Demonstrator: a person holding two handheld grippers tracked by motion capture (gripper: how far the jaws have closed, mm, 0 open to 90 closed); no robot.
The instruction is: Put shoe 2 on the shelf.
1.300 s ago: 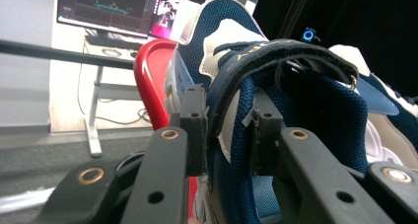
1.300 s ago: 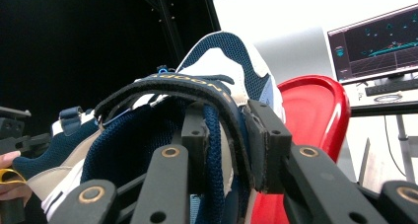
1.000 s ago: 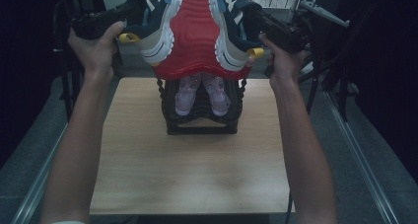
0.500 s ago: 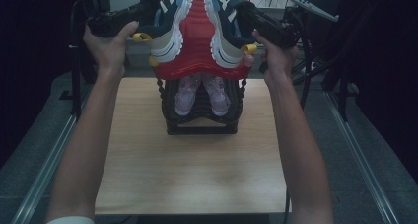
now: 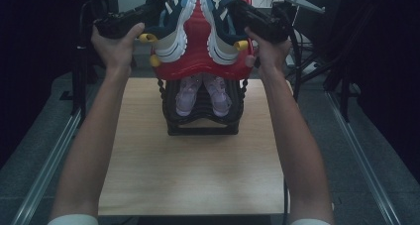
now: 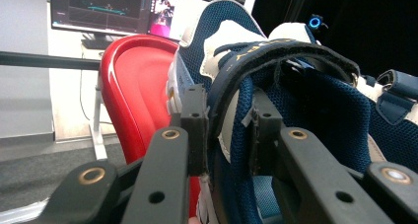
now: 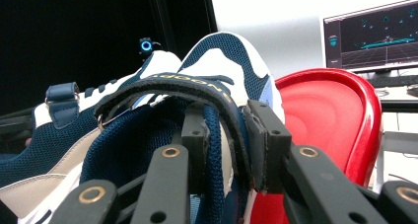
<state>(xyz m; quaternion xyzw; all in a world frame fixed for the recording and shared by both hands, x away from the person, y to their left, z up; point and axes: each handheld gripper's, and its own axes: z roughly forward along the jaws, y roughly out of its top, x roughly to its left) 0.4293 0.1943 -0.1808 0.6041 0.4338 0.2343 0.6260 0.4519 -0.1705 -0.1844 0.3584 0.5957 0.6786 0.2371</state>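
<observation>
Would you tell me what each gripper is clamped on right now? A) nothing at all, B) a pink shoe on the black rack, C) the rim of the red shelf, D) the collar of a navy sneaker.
D: in each gripper view the left gripper and right gripper pinch the padded collar of a navy sneaker, held against the red shelf.

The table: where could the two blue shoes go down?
The bare wooden table between the black rack and the near edge is free, plus narrow strips beside the rack. The rack's tiers are crowded: pink shoes below, red tray above.
</observation>
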